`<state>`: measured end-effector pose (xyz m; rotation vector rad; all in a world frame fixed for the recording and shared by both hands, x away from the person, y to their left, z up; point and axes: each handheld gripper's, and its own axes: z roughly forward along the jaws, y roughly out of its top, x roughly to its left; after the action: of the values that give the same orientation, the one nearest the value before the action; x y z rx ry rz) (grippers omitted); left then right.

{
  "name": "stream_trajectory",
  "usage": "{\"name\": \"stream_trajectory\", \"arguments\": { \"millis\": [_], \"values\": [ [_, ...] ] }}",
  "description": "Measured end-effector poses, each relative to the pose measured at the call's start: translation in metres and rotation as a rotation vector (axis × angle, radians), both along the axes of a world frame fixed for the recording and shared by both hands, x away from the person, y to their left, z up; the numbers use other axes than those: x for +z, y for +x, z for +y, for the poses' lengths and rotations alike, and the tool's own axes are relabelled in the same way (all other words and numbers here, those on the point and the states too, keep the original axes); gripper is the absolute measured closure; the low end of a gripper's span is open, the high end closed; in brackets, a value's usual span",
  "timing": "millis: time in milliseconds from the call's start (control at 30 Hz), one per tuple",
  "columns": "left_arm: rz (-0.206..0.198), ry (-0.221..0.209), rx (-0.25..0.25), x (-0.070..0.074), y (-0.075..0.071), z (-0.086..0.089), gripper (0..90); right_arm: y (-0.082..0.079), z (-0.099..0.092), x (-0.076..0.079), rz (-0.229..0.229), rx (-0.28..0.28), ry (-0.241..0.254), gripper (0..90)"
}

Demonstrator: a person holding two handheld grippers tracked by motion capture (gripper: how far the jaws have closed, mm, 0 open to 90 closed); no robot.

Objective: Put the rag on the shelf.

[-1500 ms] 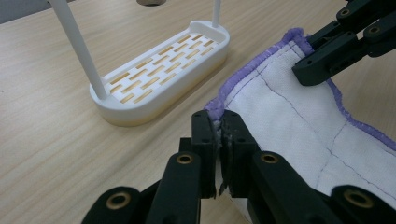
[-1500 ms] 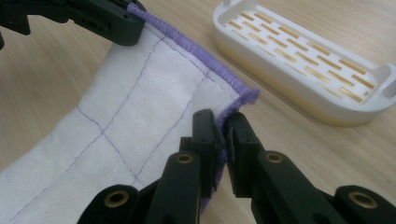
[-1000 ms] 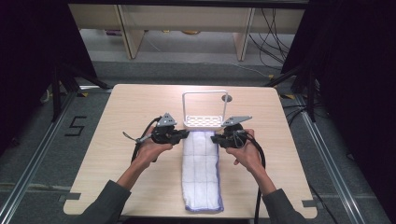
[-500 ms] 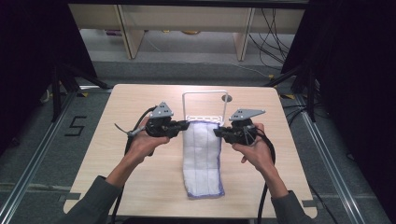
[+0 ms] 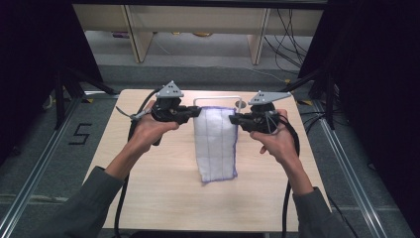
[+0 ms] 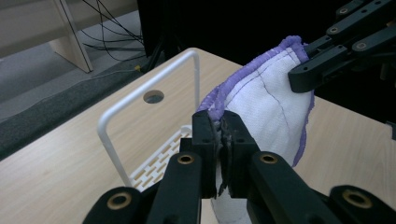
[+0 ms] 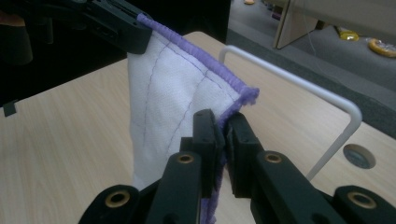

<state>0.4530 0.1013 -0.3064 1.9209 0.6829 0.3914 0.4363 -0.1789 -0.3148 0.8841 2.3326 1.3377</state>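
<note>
The left gripper [image 5: 197,113] and right gripper [image 5: 234,119] each clamp a top corner of the hanging cloth [image 5: 214,144] above the table [image 5: 148,198].

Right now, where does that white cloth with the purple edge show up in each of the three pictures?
High view: cloth hangs at centre, held between both hand-held grippers.
Left gripper view: upper right of centre, one corner pinched in the near jaws.
Right gripper view: left of centre, corner pinched in the near jaws.
Shared landmark: the white wire rack behind it.

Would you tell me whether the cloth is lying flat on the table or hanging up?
Hanging: the cloth dangles from its two top corners, pinched by the left gripper and right gripper.
</note>
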Motion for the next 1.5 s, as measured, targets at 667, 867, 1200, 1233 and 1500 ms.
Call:
{"name": "stream_trajectory", "arguments": {
  "millis": [667,867,1200,1233,1500],
  "values": [
    [-0.088,0.015,0.086,0.059,0.041,-0.006,84.8,0.045,0.003,0.06,-0.061,-0.057,0.028,84.0],
    [-0.105,-0.003,0.111,0.067,0.059,-0.01,84.7,0.065,0.003,0.067,-0.074,-0.084,0.041,83.9],
    [-0.111,-0.049,0.147,0.069,0.086,-0.015,84.3,0.094,0.002,0.074,-0.071,-0.142,0.056,83.6],
    [-0.112,-0.048,0.148,0.07,0.089,-0.015,84.3,0.096,0.002,0.074,-0.073,-0.151,0.067,83.5],
    [-0.11,-0.084,0.156,0.07,0.108,-0.018,84.2,0.112,0.003,0.074,-0.08,-0.205,0.098,83.5]
  ]
}}
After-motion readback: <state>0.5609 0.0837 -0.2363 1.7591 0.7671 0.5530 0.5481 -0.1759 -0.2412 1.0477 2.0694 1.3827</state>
